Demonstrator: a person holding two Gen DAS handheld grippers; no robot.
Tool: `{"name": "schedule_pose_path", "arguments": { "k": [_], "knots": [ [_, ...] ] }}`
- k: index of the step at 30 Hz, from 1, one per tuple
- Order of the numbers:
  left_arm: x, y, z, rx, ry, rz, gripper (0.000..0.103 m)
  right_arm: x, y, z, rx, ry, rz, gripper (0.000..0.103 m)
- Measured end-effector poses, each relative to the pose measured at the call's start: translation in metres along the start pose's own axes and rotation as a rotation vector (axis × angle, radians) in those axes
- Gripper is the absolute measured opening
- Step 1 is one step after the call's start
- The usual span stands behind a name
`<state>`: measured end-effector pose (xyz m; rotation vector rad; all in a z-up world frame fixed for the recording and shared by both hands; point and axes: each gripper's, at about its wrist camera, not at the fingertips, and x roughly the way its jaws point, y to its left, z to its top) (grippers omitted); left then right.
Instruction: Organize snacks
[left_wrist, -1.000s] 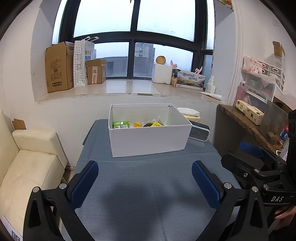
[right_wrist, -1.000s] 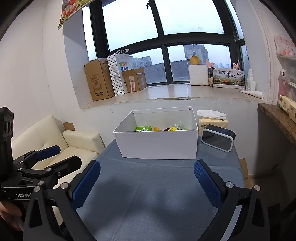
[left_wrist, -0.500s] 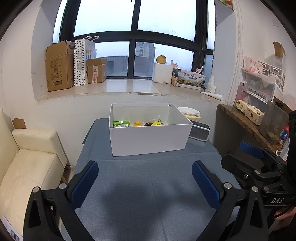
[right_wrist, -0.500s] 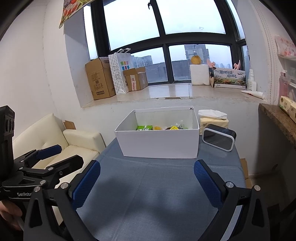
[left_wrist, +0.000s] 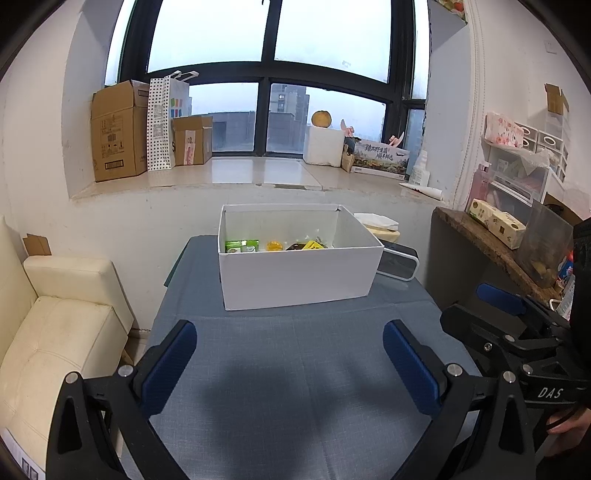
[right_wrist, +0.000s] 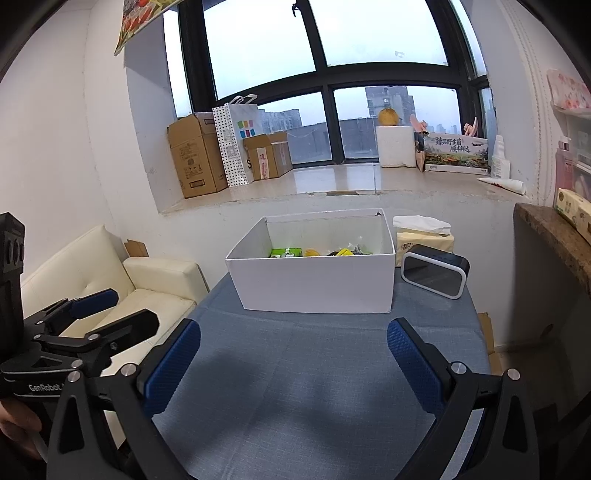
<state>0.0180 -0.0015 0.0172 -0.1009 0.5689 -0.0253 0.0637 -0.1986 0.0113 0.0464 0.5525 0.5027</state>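
Both hand-held grippers idling spread and empty; snacks sitting in the white box at frame centre.

We are judging the task near its end or between steps: no snack is lying loose on the desk (left_wrist: 295, 369), and the snacks (left_wrist: 275, 245) are all showing inside the white box (left_wrist: 295, 277), mid-frame, well apart from either tool. We are seeing the left hand-held gripper (left_wrist: 290, 354) at lower centre with its blue textured pads wide apart, holding nothing; the right hand-held gripper (right_wrist: 293, 354) is likewise spread and empty. Any next move is calling for a forward reach over the rim. The box is looking like matte, stiff, square-edged card; the desk cloth is a grey-blue weave; the packets are looking glossy green and yellow, details too small to tell. A rounded black clock (right_wrist: 436, 269) is sitting just beside the box, right of centre.
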Motion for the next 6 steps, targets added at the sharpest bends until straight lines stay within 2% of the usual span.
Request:
{"name": "schedule_pose_path", "arguments": {
  "k": [6],
  "knots": [
    [0.0003, 0.0045, -0.0040, -0.013, -0.007, -0.010, 0.103, 0.0011, -0.0012, -0.0020, 0.007, 0.006, -0.006, 0.103]
  ]
}}
